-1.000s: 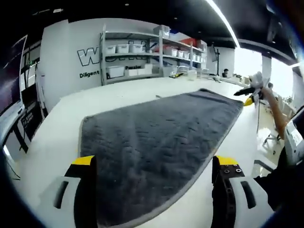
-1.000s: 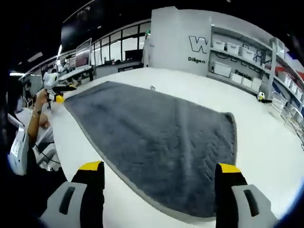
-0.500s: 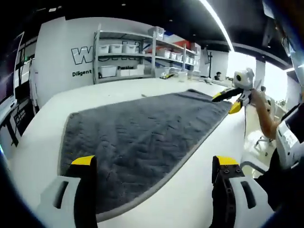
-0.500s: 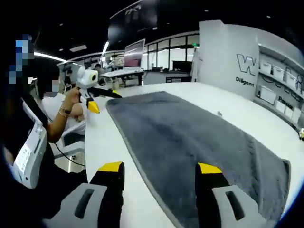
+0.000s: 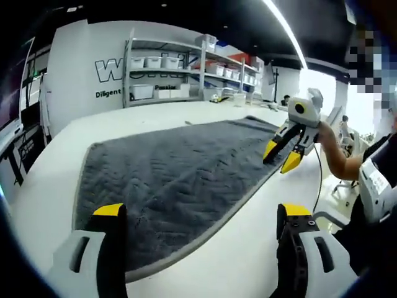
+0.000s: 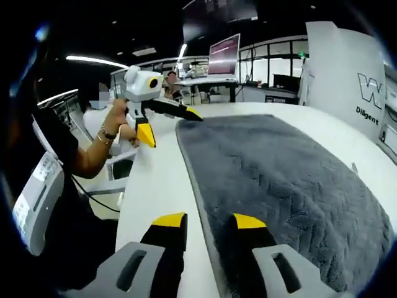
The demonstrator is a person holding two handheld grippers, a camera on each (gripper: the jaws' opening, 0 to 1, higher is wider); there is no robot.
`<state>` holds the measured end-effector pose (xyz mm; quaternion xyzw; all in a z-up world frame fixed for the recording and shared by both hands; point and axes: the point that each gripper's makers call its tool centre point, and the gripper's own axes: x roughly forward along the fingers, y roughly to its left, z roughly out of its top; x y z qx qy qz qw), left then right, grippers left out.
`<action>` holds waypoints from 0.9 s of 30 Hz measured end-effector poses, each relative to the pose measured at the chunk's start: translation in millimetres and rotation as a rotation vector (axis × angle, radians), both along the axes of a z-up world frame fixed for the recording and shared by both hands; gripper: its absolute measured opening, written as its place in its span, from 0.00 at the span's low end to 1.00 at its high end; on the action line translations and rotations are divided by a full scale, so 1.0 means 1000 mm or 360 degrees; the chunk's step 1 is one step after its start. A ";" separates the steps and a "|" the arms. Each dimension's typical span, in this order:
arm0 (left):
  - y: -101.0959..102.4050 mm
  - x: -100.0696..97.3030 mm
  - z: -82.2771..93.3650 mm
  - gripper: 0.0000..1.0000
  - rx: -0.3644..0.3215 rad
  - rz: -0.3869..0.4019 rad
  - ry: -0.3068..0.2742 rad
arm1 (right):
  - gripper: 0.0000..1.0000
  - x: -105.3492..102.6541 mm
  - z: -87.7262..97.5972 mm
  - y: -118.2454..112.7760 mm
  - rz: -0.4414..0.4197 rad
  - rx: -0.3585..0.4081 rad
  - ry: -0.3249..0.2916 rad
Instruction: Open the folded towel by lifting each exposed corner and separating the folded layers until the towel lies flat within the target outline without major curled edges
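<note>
A grey towel (image 5: 173,180) lies spread flat on the white table (image 5: 56,180), its paler hem running along the near long edge. My left gripper (image 5: 201,214) is open wide, its yellow-tipped jaws straddling one end of the towel. In the right gripper view, a hand holds the left gripper (image 6: 170,127) open at the towel's (image 6: 279,174) far corner. My right gripper (image 6: 208,221) is open with its jaws close together, and the towel's hem runs between them. The left gripper view has the right gripper (image 5: 280,155) hovering at the towel's long edge, tips apart.
Metal shelves with white bins (image 5: 161,62) stand behind the table against a lettered wall. Desks with monitors (image 6: 226,49) lie beyond the other end. The person's arm (image 6: 93,149) and body are beside the table edge (image 6: 124,205).
My right gripper has come down to the towel's long edge and its jaws have narrowed a lot. The left gripper stays open over the towel's end.
</note>
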<state>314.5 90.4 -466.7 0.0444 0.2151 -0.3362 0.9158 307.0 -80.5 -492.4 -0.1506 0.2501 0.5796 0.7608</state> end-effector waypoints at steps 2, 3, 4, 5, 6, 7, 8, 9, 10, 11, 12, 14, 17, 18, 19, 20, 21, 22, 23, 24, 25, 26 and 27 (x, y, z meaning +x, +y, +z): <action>0.004 0.000 0.002 0.99 -0.0007 0.0019 -0.0005 | 0.20 0.000 -0.001 -0.002 -0.0008 0.0013 -0.0012; 0.006 -0.001 0.003 0.99 -0.0004 0.0025 -0.0008 | 0.18 0.001 0.000 -0.004 -0.0020 0.0010 -0.0001; 0.008 -0.001 0.002 0.99 0.0001 0.0033 -0.0006 | 0.16 0.000 0.001 -0.005 -0.0020 0.0012 0.0012; 0.009 -0.001 0.002 0.99 0.0004 0.0043 -0.0001 | 0.16 -0.003 0.000 -0.005 -0.0008 0.0013 0.0032; 0.010 -0.002 0.002 0.99 0.0007 0.0049 0.0000 | 0.16 -0.005 0.000 -0.005 -0.0004 0.0017 0.0039; 0.011 -0.003 0.002 0.99 0.0006 0.0051 -0.0001 | 0.16 -0.007 0.000 -0.005 -0.0005 0.0019 0.0046; 0.011 -0.004 0.002 0.99 0.0001 0.0053 -0.0004 | 0.15 -0.009 0.000 -0.005 -0.0002 0.0020 0.0051; 0.011 -0.005 0.003 0.99 -0.0002 0.0055 -0.0004 | 0.15 -0.011 0.000 -0.005 0.0002 0.0019 0.0053; 0.011 -0.005 0.003 0.99 -0.0001 0.0055 -0.0004 | 0.15 -0.012 0.000 -0.005 0.0003 0.0018 0.0053; 0.010 -0.006 0.002 0.99 0.0005 0.0054 -0.0006 | 0.16 -0.013 0.000 -0.005 0.0005 0.0015 0.0050; 0.010 -0.006 0.003 0.99 0.0006 0.0056 -0.0007 | 0.16 -0.014 0.000 -0.005 0.0007 0.0014 0.0048; 0.011 -0.006 0.003 0.99 0.0004 0.0061 -0.0009 | 0.16 -0.016 0.000 -0.005 0.0012 0.0009 0.0038; 0.013 -0.005 0.004 0.99 0.0005 0.0068 -0.0008 | 0.22 -0.018 0.002 -0.004 0.0027 0.0024 0.0012; 0.014 -0.005 0.004 0.99 0.0007 0.0070 -0.0008 | 0.24 -0.018 0.005 -0.003 0.0039 0.0058 -0.0022; 0.014 -0.004 0.003 0.99 0.0010 0.0073 -0.0007 | 0.27 -0.016 0.008 -0.004 0.0018 0.0079 -0.0044; 0.015 -0.004 0.003 0.99 0.0011 0.0076 -0.0008 | 0.30 -0.015 0.009 -0.008 -0.0007 0.0073 -0.0055; 0.015 -0.003 0.004 0.99 0.0011 0.0080 -0.0009 | 0.34 -0.011 0.011 -0.012 -0.0045 0.0067 -0.0088; 0.015 -0.003 0.004 0.99 0.0011 0.0082 -0.0009 | 0.38 -0.009 0.013 -0.016 -0.0071 0.0062 -0.0108; 0.017 -0.002 0.005 0.99 0.0009 0.0092 -0.0009 | 0.41 -0.006 0.016 -0.023 -0.0119 0.0059 -0.0124; 0.019 -0.001 0.005 0.99 0.0007 0.0103 -0.0009 | 0.43 -0.004 0.019 -0.031 -0.0168 0.0057 -0.0141; 0.020 0.000 0.006 0.99 0.0006 0.0111 -0.0010 | 0.45 0.001 0.023 -0.041 -0.0224 0.0059 -0.0176; 0.021 0.000 0.006 0.99 0.0005 0.0114 -0.0010 | 0.47 0.002 0.024 -0.046 -0.0252 0.0050 -0.0181; 0.023 0.002 0.007 0.99 0.0003 0.0126 -0.0013 | 0.51 0.004 0.025 -0.059 -0.0311 0.0025 -0.0182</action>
